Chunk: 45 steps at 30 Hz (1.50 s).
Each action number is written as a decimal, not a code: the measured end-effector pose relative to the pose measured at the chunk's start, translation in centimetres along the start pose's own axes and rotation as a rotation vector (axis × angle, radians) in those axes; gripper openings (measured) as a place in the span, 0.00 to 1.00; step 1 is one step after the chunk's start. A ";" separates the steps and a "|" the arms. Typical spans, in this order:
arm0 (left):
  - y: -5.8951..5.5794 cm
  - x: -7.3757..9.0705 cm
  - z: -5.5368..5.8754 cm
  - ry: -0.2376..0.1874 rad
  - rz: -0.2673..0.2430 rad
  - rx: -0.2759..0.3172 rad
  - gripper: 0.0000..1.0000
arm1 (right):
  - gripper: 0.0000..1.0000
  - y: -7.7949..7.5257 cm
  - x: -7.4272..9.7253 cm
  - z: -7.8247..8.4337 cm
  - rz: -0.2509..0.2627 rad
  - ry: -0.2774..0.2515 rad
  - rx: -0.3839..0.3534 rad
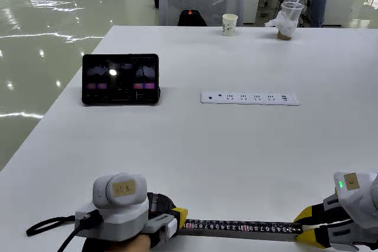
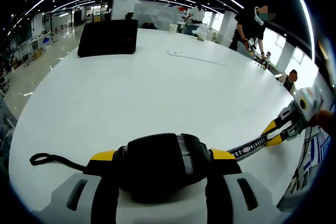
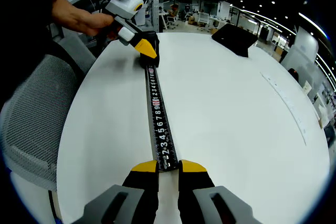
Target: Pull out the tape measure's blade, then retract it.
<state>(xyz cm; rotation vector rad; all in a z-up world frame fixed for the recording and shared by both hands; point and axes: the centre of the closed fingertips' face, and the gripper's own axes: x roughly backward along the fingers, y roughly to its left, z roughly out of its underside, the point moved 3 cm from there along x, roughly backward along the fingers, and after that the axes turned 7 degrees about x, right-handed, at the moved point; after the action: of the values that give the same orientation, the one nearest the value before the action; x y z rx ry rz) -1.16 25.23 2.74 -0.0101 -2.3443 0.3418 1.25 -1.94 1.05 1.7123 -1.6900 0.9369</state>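
Black tape measure case (image 2: 157, 167) sits clamped in the left tongs (image 2: 163, 155); its dark numbered blade (image 3: 157, 114) lies stretched along the white desk (image 1: 207, 146), tip pinched by the right tongs (image 3: 168, 166).

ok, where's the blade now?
Head view, bottom edge: blade spans the table from the case in the left gripper to the right gripper pinching its tip.

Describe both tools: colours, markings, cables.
Both have white-grey plastic bodies and black jaws tipped in yellow. The left tool carries a tan sticker on top and a black cable plugged in at its rear. The right tool shows a similar sticker and a lit green light.
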 end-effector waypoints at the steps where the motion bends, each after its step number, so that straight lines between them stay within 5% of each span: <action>1: 0.0 0.0 0.0 0.000 0.000 0.000 0.62 | 0.10 0.0 -0.1 -0.1 0.000 -0.001 0.002; 45: 0.0 0.0 0.0 0.007 0.003 0.006 0.62 | 0.10 0.5 -2.8 -3.7 -0.007 -0.046 0.000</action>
<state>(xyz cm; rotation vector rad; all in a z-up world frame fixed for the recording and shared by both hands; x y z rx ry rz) -1.22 25.27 2.73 -0.0127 -2.3366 0.3495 0.50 2.67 1.05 1.7515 -1.7124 0.9007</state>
